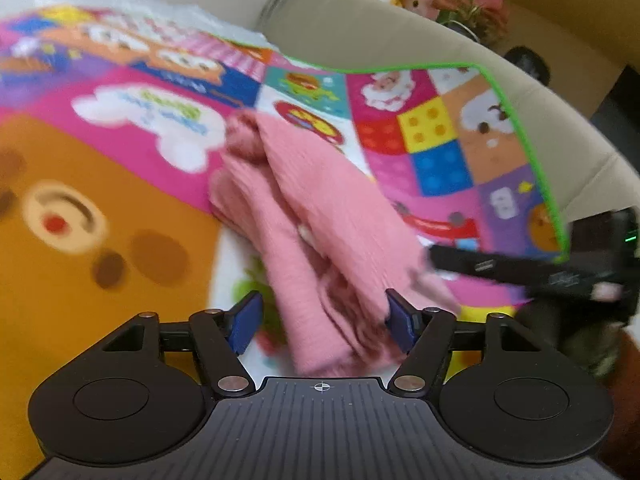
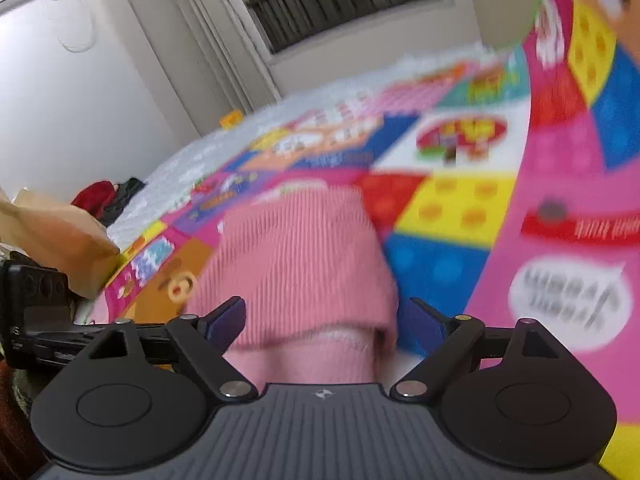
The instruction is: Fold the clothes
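My open left gripper [image 1: 324,316] and open right gripper [image 2: 322,320] both straddle the pink ribbed sweater [image 1: 320,220], stretching toward 11 o'clock.

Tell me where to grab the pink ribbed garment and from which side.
Take the pink ribbed garment at its near folded end, coming in low from the near side. It lies bunched lengthwise on the play mat, and that end already sits between the open left gripper fingers.
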{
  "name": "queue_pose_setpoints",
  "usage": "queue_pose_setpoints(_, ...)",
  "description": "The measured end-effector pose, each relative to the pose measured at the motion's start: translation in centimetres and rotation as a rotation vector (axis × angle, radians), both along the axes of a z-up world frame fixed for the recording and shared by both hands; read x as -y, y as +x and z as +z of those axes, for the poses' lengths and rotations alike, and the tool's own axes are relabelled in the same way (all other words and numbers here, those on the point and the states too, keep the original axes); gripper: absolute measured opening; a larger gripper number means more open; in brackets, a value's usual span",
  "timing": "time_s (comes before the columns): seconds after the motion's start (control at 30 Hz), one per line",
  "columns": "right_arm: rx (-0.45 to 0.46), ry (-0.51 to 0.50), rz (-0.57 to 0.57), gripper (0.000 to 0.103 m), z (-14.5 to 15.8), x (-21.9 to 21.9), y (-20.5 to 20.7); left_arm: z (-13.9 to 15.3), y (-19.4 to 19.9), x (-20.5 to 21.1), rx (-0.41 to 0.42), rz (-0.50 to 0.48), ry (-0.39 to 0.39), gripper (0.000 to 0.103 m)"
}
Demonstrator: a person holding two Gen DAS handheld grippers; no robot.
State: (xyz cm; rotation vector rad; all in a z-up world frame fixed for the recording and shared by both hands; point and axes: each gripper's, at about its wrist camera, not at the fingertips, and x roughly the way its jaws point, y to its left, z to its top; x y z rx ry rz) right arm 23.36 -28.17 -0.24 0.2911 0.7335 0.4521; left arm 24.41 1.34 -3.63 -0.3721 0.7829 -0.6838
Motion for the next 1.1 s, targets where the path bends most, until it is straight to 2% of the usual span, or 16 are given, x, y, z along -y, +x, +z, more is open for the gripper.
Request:
queue_pose_setpoints(0.03, -0.018, -0.008, 0.022, 0.056, -0.7, -0.6, 0.2, -0.3, 0.0, 0.2, 0.004, -0.005, 0.004, 0.063)
queue_pose_setpoints(0.13, -0.020, 0.026, 0.022, 0.056, -1.5, -1.7, 1.0, -0.8, 0.4, 0.2, 0.022, -0.010, -0.003, 0.057)
queue_pose_setpoints(0.2, -0.003, 0.030, 0.031, 0.055, -1.5, -2.6, 2.3, -0.3, 1.4, -0.8, 0.040, 0.005, 0.003, 0.057)
queue_pose_setpoints(0.37, 0.028, 0.041, 0.054, 0.055, -2.1, -6.9, 7.9, 1.5, 5.4, -4.1, 0.150, 0.084, 0.128, 0.057)
queue_pose_setpoints(0.5, 0.089, -0.028, 0.052, 0.058, -2.1, -11.0, 11.9, 1.5, 9.2, -6.5, 0.162, 0.137, 0.181, 0.061)
queue_pose_setpoints(0.63, 0.110, -0.080, 0.063, 0.074, -1.6, -12.2, 12.7, 2.2, 9.8, -8.2, 0.178, 0.138, 0.195, 0.064)
queue_pose_setpoints(0.7, 0.159, -0.122, 0.077, 0.088, -0.9, -11.8, 11.7, 3.8, 9.0, -9.0, 0.229, 0.135, 0.188, 0.064)
queue_pose_setpoints(0.77, 0.213, -0.165, 0.086, 0.091, -0.2, -11.4, 10.6, 5.6, 8.7, -9.6, 0.282, 0.130, 0.145, 0.064)
queue_pose_setpoints(0.8, 0.249, -0.187, 0.086, 0.096, 0.2, -11.3, 10.1, 6.6, 8.8, -9.9, 0.307, 0.126, 0.115, 0.064)
queue_pose_setpoints(0.93, 0.417, -0.295, 0.105, 0.100, 1.4, -13.6, 8.7, 8.7, 12.5, -8.0, 0.371, 0.079, 0.071, 0.066)
queue_pose_setpoints(0.97, 0.428, -0.331, 0.124, 0.100, 1.3, -14.7, 8.8, 8.5, 13.8, -7.6, 0.357, 0.070, 0.070, 0.066)
queue_pose_setpoints(1.03, 0.433, -0.393, 0.162, 0.091, 0.9, -16.7, 9.2, 7.0, 17.2, -7.1, 0.289, 0.072, 0.072, 0.064)
queue_pose_setpoints(1.07, 0.399, -0.403, 0.183, 0.083, 0.4, -17.6, 9.6, 6.1, 18.7, -7.0, 0.252, 0.075, 0.079, 0.063)
queue_pose_setpoints(1.1, 0.365, -0.410, 0.204, 0.083, -0.1, -18.4, 9.9, 5.0, 19.9, -7.0, 0.213, 0.087, 0.103, 0.060)
